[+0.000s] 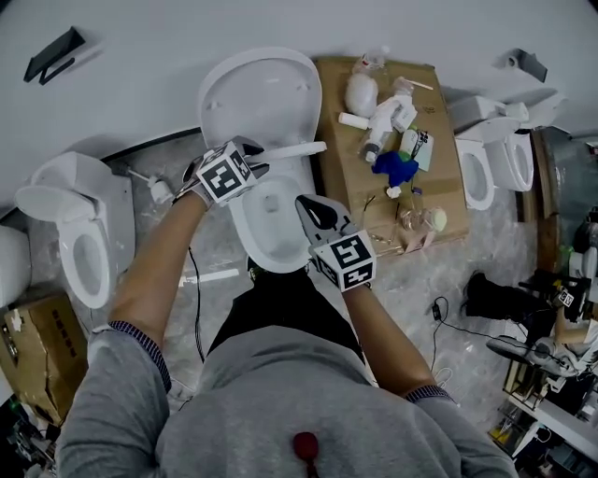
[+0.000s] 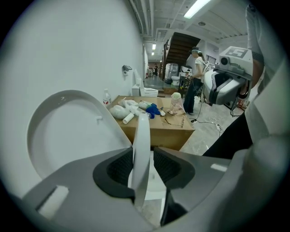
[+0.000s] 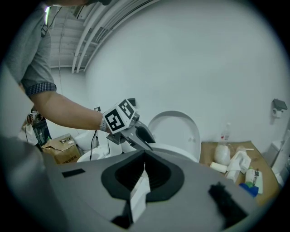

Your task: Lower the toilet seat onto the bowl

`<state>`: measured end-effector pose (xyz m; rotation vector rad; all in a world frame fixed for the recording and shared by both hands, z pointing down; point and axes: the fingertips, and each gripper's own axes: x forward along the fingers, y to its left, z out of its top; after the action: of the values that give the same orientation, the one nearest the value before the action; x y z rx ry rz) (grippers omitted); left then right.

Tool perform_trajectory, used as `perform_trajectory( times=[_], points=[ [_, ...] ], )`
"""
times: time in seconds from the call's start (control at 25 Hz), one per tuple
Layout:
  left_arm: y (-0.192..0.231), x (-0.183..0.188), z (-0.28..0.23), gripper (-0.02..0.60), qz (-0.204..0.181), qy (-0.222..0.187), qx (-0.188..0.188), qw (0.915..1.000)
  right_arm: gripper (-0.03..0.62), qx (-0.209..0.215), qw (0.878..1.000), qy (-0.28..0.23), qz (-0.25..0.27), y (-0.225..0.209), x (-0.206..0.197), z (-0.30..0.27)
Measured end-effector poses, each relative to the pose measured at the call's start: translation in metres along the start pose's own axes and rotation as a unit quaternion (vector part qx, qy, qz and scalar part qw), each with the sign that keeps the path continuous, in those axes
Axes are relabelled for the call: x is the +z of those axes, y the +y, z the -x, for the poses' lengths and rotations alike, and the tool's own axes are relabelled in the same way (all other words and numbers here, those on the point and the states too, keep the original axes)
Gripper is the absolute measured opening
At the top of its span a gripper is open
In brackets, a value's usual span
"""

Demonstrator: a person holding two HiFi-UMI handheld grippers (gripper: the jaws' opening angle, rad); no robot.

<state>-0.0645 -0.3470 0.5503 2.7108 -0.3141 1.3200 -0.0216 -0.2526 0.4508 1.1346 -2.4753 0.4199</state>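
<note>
Standing on edge over the bowl [image 1: 238, 224], the toilet seat [image 1: 299, 148] sits partway between the upright lid [image 1: 262, 93] and the rim. The left claw [image 2: 143, 161] is released: its pads are parted, with the seat's thin edge between them and neither pad pressing on it. The right claw [image 3: 145, 157] is clenched on nothing, its tips together, and it hangs over the near right side of the bowl.

Just right of the toilet, a flattened cardboard surface [image 1: 341, 182] against the wall carries a clutter of things: white bottles [image 1: 388, 117], a clear bottle [image 1: 374, 61] at the back, a blue item [image 1: 394, 168] and some clear wrapping [image 1: 416, 224] near the front edge.

The wall [image 1: 140, 28] is plain white, with a dark bracket [image 1: 51, 56] at the left and a small holder [image 1: 528, 63] at the right. A second toilet [image 1: 79, 233] stands to the left and a third [image 1: 486, 168] to the right of the cardboard. The floor [image 1: 215, 243] is grey and glossy, and a dark cable [image 1: 194, 308] runs across it. A brown box [image 1: 33, 345] sits at the lower left. In the left gripper view, a long hall with ceiling lights runs on beyond the cardboard, and a person [image 2: 197, 77] stands far down it.
</note>
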Motion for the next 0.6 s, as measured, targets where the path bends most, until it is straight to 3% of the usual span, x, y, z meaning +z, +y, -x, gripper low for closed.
perform_trajectory(
  times=[0.24,0.6],
  points=[
    [-0.025,-0.002,0.0,0.175,-0.013,0.011,-0.022,0.9996,0.015,-0.005,1.0,-0.005,0.001,0.004,-0.001,0.011],
    [-0.06,-0.007,-0.004,0.186,0.0,0.021,-0.029,0.9993,0.015,0.017,1.0,0.003,0.007,0.009,-0.017,0.023]
  ],
)
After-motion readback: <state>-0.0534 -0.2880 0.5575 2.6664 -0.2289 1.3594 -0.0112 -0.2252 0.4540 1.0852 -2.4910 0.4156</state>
